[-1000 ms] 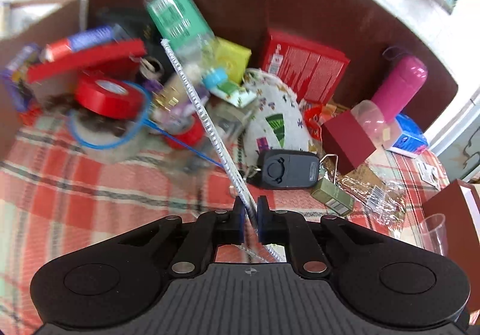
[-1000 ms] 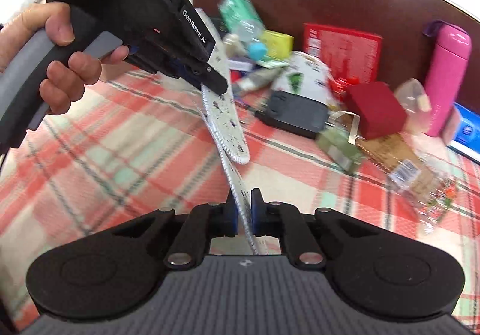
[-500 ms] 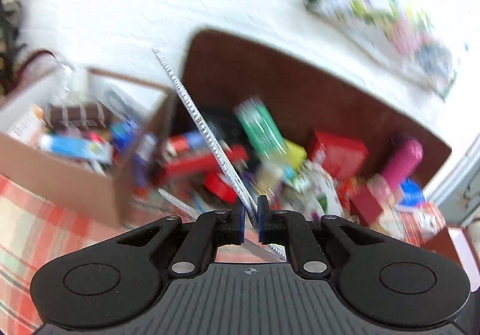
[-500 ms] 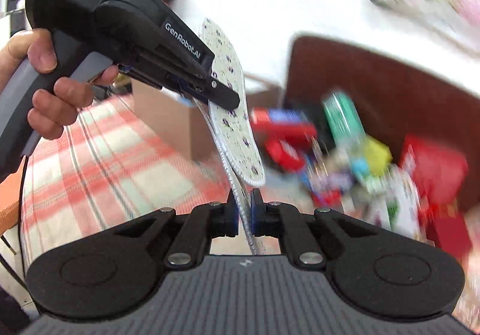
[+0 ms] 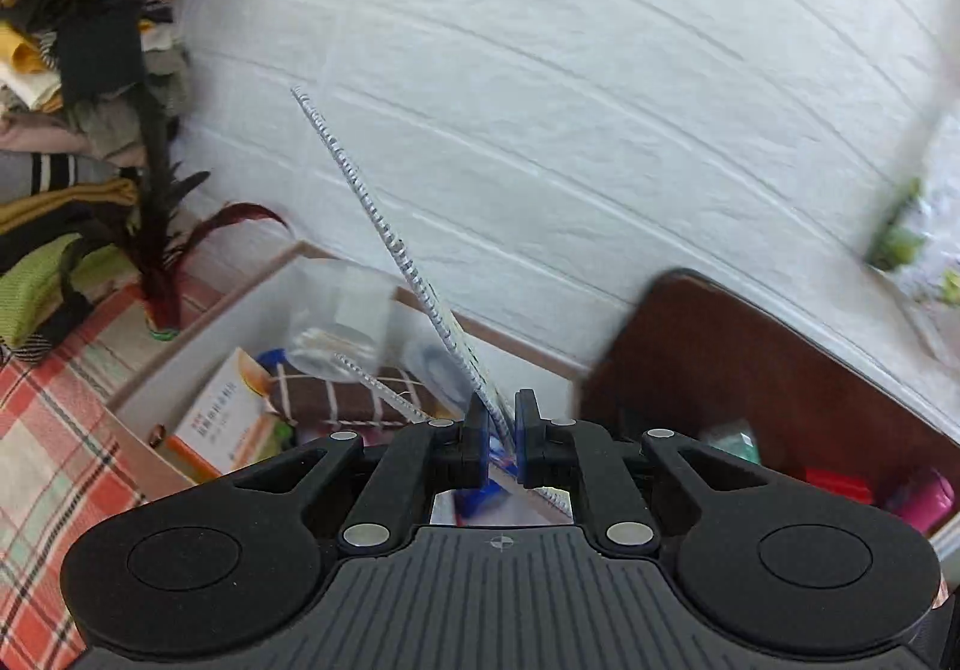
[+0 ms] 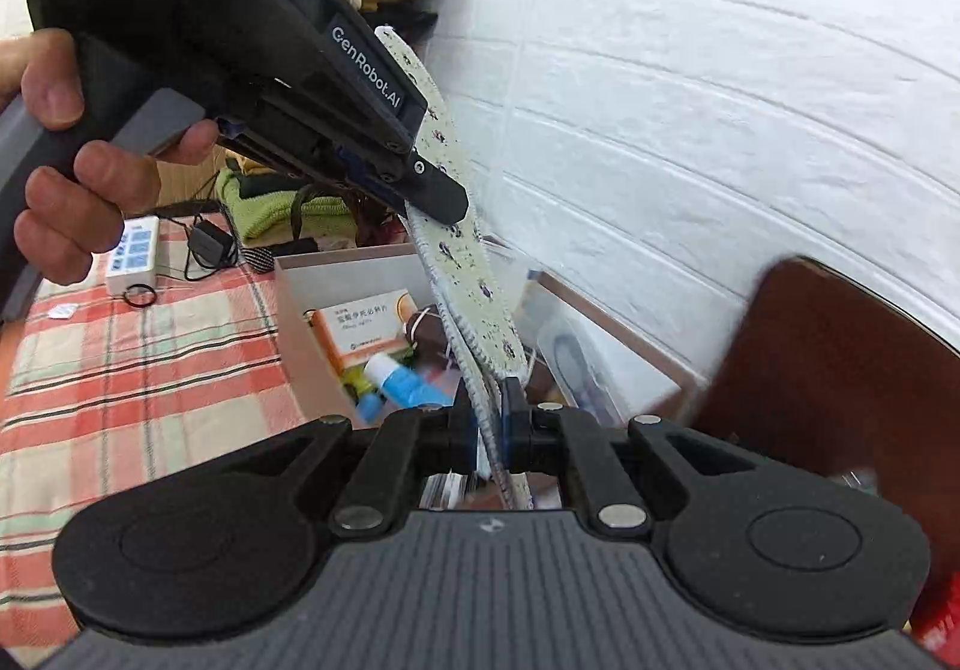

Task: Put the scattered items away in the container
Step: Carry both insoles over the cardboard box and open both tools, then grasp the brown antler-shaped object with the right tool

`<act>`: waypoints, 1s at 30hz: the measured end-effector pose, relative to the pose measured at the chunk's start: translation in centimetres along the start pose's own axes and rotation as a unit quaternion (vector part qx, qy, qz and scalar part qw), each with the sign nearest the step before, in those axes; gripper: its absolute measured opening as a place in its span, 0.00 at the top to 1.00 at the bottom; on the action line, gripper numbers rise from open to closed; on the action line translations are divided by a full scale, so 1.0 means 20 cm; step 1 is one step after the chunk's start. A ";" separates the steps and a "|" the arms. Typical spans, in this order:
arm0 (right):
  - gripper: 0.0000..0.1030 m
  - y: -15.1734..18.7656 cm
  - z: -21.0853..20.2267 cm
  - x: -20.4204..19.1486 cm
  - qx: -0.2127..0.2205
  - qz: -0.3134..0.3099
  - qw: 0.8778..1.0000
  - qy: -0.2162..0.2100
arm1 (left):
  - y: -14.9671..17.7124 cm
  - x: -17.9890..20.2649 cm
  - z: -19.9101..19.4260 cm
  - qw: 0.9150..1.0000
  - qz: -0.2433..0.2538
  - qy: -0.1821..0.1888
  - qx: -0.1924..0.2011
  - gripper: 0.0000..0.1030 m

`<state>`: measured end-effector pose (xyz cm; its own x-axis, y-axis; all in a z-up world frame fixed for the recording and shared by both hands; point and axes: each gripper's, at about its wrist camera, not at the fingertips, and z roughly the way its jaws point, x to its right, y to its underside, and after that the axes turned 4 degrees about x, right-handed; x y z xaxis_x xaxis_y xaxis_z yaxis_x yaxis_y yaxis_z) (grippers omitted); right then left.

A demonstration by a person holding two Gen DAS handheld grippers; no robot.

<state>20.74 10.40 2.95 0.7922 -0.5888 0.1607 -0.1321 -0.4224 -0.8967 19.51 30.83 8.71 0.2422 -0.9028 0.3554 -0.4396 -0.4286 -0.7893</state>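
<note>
Mid-frame, both views: insole (image 6: 465,274) was pinched edge-on by left gripper (image 6: 420,190) and right gripper (image 6: 487,418), both clamped on it, above box (image 6: 288,310). Risk: uneven release, so one end hangs on box rim & flips out.

White purple-flecked insole (image 6: 465,250); red-green plaid cloth (image 6: 150,358); orange-white box (image 6: 366,331).

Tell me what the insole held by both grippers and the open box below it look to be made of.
Insole: likely fabric-faced padding, matte cream with small dark print and a stitched edge; it stays flat between the left gripper and right gripper. Box: probably cardboard, judging by its brown outer face, pale matte inner walls and thin straight rim.
</note>
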 end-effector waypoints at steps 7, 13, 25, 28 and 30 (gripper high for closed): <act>0.25 0.08 0.33 -0.06 -0.052 -0.065 0.996 0.029 | 0.10 -0.17 0.25 0.998 0.006 -0.053 -0.043 0.12; 0.20 0.15 0.18 -0.03 -0.023 -0.021 0.999 0.028 | 0.20 -0.16 0.21 0.997 0.032 -0.051 -0.047 0.11; 0.03 0.51 -0.39 0.11 0.020 0.175 0.981 0.083 | 0.48 0.21 -0.05 0.996 0.067 0.012 -0.054 0.07; 0.03 0.65 -0.52 0.16 0.007 0.199 0.974 0.105 | 0.59 0.35 -0.08 0.994 0.085 0.035 -0.065 0.07; 0.03 0.74 -0.59 0.19 0.001 0.205 0.971 0.122 | 0.65 0.44 -0.07 0.991 0.099 0.050 -0.072 0.07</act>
<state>14.75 -6.22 -4.80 0.5086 -0.8529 -0.1176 -0.4060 -0.1171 -0.9064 14.67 17.21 2.23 0.0559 -0.9656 0.2540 -0.5901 -0.2372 -0.7717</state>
